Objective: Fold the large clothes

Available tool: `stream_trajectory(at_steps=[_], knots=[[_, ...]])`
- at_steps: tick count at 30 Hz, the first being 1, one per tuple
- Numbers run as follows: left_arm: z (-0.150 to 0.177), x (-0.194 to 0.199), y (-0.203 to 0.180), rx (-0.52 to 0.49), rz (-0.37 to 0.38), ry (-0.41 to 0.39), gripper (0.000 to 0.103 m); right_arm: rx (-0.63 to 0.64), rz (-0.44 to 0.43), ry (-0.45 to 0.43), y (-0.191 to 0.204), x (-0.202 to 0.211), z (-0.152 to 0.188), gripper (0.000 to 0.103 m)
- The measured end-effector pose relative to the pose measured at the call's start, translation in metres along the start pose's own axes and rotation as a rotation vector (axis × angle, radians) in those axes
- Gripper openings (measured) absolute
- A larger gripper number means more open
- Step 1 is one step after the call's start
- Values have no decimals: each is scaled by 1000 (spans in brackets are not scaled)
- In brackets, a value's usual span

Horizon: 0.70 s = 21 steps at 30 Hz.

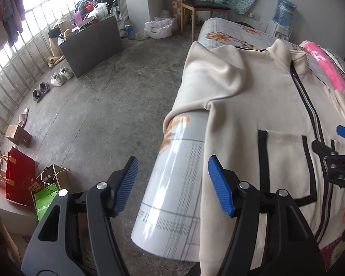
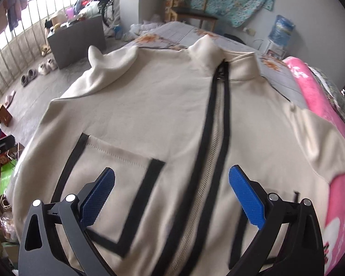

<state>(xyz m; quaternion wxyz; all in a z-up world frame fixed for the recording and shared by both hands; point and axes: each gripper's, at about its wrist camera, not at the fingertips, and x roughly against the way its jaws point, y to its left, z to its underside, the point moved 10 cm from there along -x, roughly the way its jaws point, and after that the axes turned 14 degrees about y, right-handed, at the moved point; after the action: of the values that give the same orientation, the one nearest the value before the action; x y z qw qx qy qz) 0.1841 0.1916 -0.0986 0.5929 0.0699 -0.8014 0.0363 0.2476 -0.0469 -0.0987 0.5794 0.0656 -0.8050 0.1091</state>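
A cream zip-up jacket with black trim lies front up on a bed with a grey plaid sheet. Its black zipper is closed up to the collar. One sleeve lies bunched along the bed's left edge. My left gripper stands open above the hanging side of the sheet, just left of the jacket's hem, with nothing gripped. My right gripper is wide open over the jacket's lower front, between a black-edged pocket and the zipper, and also shows as the right gripper at the left view's edge.
A pink blanket lies along the bed's right side. On the concrete floor to the left are shoes, a dark cabinet and paper bags. A wooden chair and a water dispenser stand beyond the bed.
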Motion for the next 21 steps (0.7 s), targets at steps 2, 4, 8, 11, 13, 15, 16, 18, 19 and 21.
stream_trajectory(at_steps=[2, 4, 8, 11, 13, 15, 16, 18, 19, 21], knots=[[-5, -4, 4, 4, -8, 4, 60, 5, -9, 10, 5, -9, -5, 97], [-8, -8, 6, 10, -9, 8, 60, 9, -10, 16, 6, -15, -7, 97], [-15, -16, 10, 19, -13, 11, 60, 32, 16, 37, 11, -30, -9, 97], [-20, -23, 11, 23, -2, 10, 60, 28, 7, 35, 12, -36, -9, 97], [-27, -29, 15, 40, 65, -1, 62, 16, -12, 35, 10, -38, -9, 97], [-36, -38, 24, 95, 176, 4, 65, -12, -47, 40, 9, -41, -9, 97], [-40, -43, 30, 129, 239, 9, 66, -27, -67, 43, 7, -42, -9, 97], [-47, -63, 45, 216, 370, 63, 65, -53, -99, 40, 5, -43, -7, 97], [-51, -79, 55, 282, 479, 113, 65, -47, -95, 36, 6, -43, -7, 97], [-55, -109, 67, 392, 642, 205, 65, -45, -91, 29, 7, -43, -8, 97]])
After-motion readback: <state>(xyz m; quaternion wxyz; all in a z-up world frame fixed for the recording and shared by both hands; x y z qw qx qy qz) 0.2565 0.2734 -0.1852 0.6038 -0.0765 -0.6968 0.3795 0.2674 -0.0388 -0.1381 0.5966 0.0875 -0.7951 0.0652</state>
